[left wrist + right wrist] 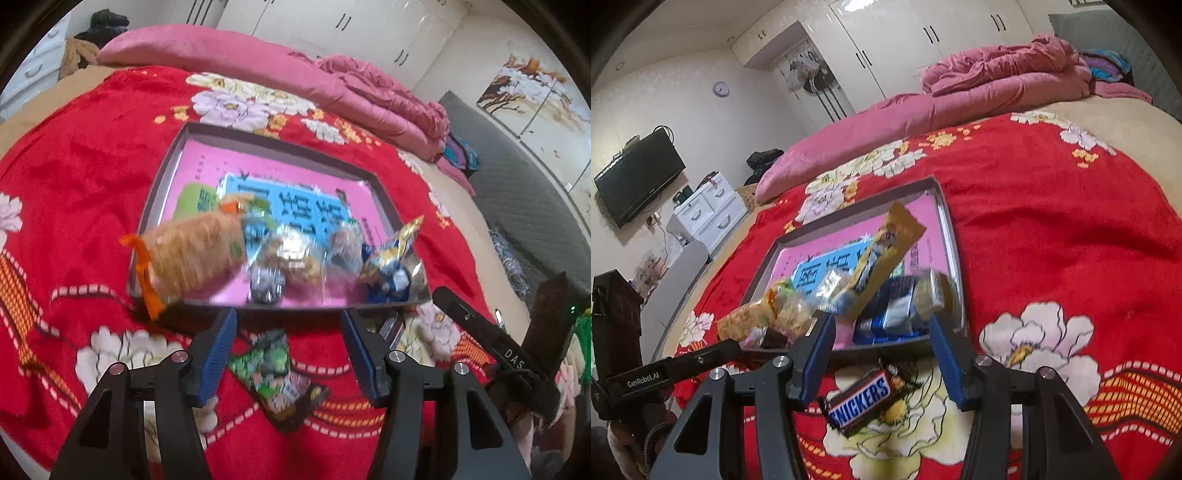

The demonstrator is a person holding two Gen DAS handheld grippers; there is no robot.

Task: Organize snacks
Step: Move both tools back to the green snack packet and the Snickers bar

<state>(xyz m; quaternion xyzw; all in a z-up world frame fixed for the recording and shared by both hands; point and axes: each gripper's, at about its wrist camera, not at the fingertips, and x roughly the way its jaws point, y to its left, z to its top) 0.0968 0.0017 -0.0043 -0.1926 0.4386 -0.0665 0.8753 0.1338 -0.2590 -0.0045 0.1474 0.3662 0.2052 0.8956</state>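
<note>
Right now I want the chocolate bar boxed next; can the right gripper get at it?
Probably yes. The chocolate bar lies alone on the red blanket just short of the tray, and the right gripper is open above it with nothing between.

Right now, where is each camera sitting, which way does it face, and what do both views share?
Left wrist: on the left claw, open, looking over a green packet on the blanket toward the tray; the right claw's body shows at right.
Right wrist: on the right claw, open, looking over a Snickers toward the tray; the left claw's body shows at left.
Shared: tray, snacks, red blanket.
</note>
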